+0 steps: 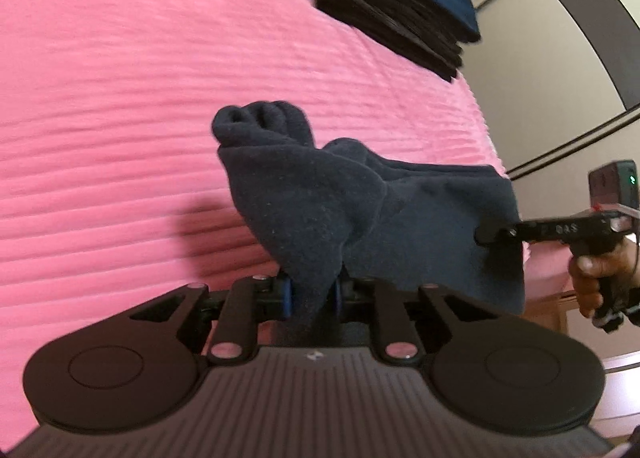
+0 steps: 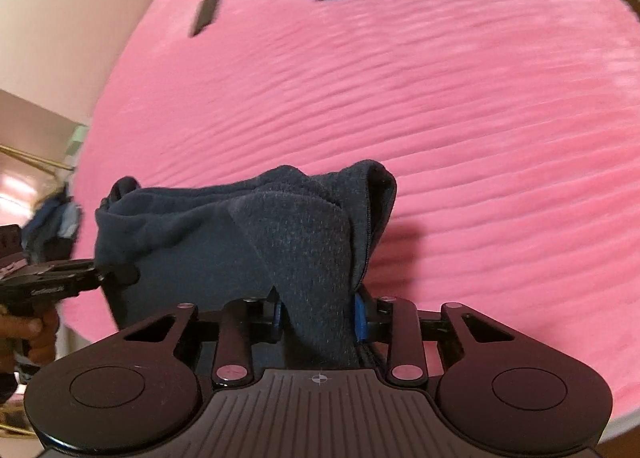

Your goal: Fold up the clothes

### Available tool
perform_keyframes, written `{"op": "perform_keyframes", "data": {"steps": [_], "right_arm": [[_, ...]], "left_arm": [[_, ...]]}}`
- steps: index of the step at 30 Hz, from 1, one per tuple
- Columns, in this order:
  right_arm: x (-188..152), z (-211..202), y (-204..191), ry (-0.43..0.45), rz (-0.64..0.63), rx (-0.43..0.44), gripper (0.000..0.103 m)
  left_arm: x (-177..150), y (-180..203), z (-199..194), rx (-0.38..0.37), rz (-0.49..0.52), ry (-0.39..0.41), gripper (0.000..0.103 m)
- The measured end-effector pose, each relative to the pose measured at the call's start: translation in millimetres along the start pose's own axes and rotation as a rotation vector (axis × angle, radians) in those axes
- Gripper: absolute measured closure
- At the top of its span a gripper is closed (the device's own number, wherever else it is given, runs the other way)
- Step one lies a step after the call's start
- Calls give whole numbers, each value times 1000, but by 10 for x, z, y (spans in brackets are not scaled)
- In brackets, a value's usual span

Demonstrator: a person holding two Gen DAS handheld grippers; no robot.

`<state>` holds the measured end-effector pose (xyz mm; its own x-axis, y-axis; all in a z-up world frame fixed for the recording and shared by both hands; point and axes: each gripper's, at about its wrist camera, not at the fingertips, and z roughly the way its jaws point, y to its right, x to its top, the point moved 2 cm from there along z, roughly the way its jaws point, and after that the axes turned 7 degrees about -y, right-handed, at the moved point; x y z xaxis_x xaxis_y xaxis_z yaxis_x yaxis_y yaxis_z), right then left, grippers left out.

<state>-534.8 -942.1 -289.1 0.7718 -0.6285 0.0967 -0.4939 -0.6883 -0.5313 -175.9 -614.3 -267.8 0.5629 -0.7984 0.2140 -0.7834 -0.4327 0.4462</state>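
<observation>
In the left wrist view, the left gripper (image 1: 312,294) is clamped on a bunched corner of the dark navy fleece garment (image 1: 360,217), its blue pads narrowed onto the cloth. The garment hangs in the air above the pink bedspread (image 1: 120,117), close to the bed's right edge. The right gripper (image 1: 486,236) comes in from the right side, held by a hand (image 1: 592,282), its tip pressed into the far end of the same cloth (whether its jaws have bitten there is hard to read from this angle). A stack of folded dark clothes (image 1: 392,13) sits at the bed's far right corner.

In the right wrist view, the right gripper (image 2: 318,316) is plainly pinched on a thick fold of the garment (image 2: 208,234), pads narrow around it. The left gripper (image 2: 120,276) grips the opposite end over the bed's near left edge.

This looks like the carry-and-spread step: the garment is lifted between both grippers, not yet laid out. The next move probably calls for drawing the two ends apart and lowering the cloth flat on the bedspread.
</observation>
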Motion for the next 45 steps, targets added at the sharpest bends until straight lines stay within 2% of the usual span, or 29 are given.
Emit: {"op": "perform_keyframes", "data": {"steps": [4,8,10,11,12,13,15,18,21,23,26,30,31,32,37,38,42,45], "right_arm": [[-175,462,-683,-15,36,97,72],[-179,1105,-1155,-28,23,119,72],[-132,1362,-1238,-15,20,87,71],[-101,1439,-1234,0,23,57,63],[-76,1494,-1219,10,27,37,54],[-58,1521,-1191,15,35,27,50],[-71,1497,-1144,30,16,10,45],[-262,1321,-1156,77,-70,-33,42],[-482,1144,-1153,134,-109,-40,41],[-598,1076,-1169,186,-146,-20,41],[-682,1063,-1197,265,-209,20,42],[-596,1172,-1254,349,-361,36,42],[-548,1210,-1263,363,-402,30,45],[-506,1247,-1264,372,-435,23,64],[-388,1515,-1118,412,-543,-11,66],[-396,1544,-1071,424,-544,2,64],[-464,1580,-924,463,-512,33,45],[-636,1443,-938,520,-513,18,45]], "left_arm": [[-161,-573,-543,109,24,-18,88],[-237,-1169,-581,188,-15,-43,85],[-293,-1445,-451,205,-62,-47,78],[-327,-1558,-395,211,-85,-45,76],[-358,-1633,-383,210,-101,-30,69],[-386,-1685,-396,205,-111,-8,63],[-465,-1705,-466,215,-116,37,62],[-639,-1648,-629,253,-98,94,64],[-786,-1483,-747,278,-34,139,64],[-858,-1297,-751,249,39,184,65],[-894,-1079,-590,225,144,193,65],[-817,-985,-337,259,216,179,65],[-784,-980,-288,273,235,177,65],[-746,-979,-244,290,257,175,66],[-675,-1009,-82,328,346,187,64],[-683,-1025,-46,333,364,192,64],[-726,-1080,56,332,398,232,63],[-800,-1070,11,332,383,283,64]]}}
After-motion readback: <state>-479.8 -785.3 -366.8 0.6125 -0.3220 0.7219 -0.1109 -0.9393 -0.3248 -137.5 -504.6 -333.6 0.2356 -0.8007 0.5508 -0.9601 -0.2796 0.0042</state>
